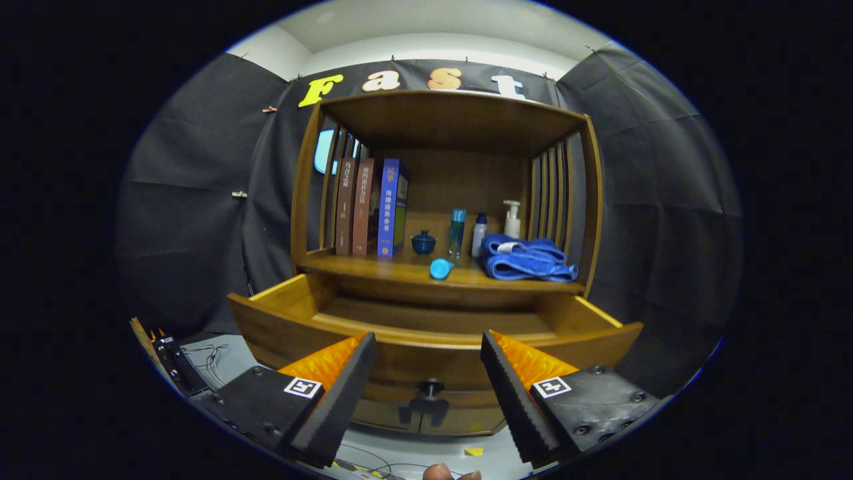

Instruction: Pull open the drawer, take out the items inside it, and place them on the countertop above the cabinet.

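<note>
- Gripper view, and the gripper sits with its two fingers spread wide apart, nothing pinched between them, both tips free in the air.
- Right between the fingers, low down, is the dark knob on the front panel of the drawer; neither finger touches it.
- Just below the fingers a fingertip of the person's hand peeks in, above a pale floor with a small yellow scrap on it.
- Off to the left of the left finger, some loose wires trail across the floor.
- Just ahead of the fingertips the drawer stands pulled out toward us; its wooden side walls and back part of the floor show, and what shows of the inside looks bare.
- Beyond the drawer comes the countertop of the wooden cabinet, under a shelf roof with slatted sides.
- On that countertop, nearest its front edge, lies a small light-blue round object.
- Behind it stands a dark blue lidded cup, then a tall clear blue bottle, a white bottle with a blue cap and a white pump bottle.
- To the right of those, folded blue towels sit in a heap.
- On the left side, three books stand upright, two brownish and one blue.
</note>
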Motion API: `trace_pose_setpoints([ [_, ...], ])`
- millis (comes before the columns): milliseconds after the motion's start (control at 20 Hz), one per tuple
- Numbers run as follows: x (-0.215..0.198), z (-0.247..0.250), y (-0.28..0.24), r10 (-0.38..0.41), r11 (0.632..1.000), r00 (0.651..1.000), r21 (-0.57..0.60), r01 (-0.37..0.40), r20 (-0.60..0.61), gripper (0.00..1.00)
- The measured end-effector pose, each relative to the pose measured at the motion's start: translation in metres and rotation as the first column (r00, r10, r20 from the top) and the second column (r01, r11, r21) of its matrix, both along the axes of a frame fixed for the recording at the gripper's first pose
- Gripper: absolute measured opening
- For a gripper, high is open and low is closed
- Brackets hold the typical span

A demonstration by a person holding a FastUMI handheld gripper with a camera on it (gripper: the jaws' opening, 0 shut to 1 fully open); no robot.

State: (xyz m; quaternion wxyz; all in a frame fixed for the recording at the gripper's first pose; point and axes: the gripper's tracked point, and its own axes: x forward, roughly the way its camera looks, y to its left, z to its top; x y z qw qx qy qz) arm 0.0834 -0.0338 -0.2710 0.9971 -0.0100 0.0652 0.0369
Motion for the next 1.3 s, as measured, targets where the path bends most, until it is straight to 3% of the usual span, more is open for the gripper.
trace_pose_setpoints([
  [400,0.019,-0.054,-0.007,-0.061,0.998,0.996,0.024,0.063,-0.066,1.0],
  [650,0.027,-0.046,-0.005,-0.066,0.998,0.997,0.017,0.067,-0.033,1.0],
  [1300,0.104,-0.042,-0.003,-0.071,0.997,0.996,0.007,0.072,-0.051,1.0],
])
